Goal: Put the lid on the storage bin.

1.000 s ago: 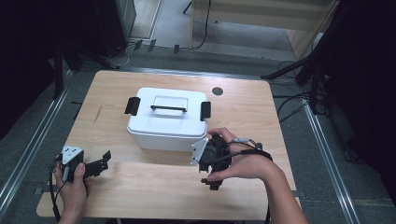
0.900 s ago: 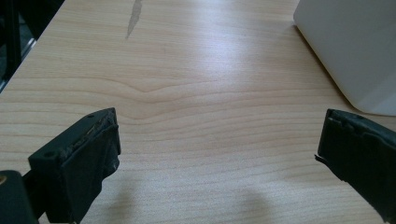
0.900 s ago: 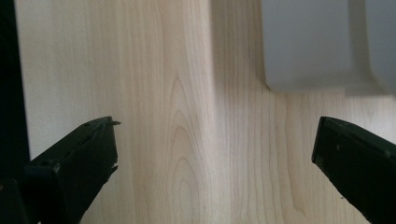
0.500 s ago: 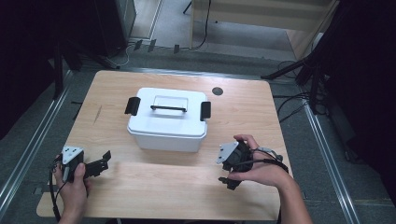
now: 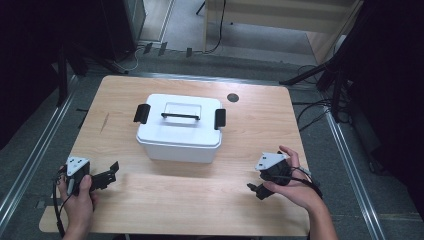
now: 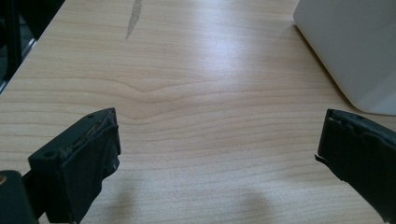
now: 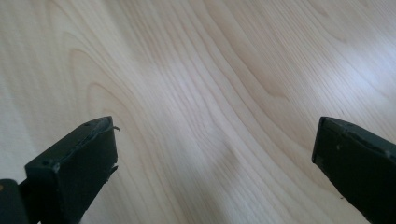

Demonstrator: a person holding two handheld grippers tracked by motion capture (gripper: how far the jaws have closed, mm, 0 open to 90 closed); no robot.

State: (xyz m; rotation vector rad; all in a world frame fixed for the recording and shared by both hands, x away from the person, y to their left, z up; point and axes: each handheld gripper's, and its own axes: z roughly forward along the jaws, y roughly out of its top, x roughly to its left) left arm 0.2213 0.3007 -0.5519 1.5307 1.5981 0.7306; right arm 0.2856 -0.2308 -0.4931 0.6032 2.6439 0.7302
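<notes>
The white rectangular plastic storage box (image 5: 179,129), with black carry handle and black side latches, stands lid-on at the centre of the light wooden table (image 5: 260,120). The left gripper (image 5: 102,176) sits at the near left edge, jaws spread wide and empty, well apart from the box. In the left gripper view, a corner of the box (image 6: 352,46) appears at upper right. The right gripper (image 5: 257,189) rests near the right edge, jaws likewise apart, over bare wood.
</notes>
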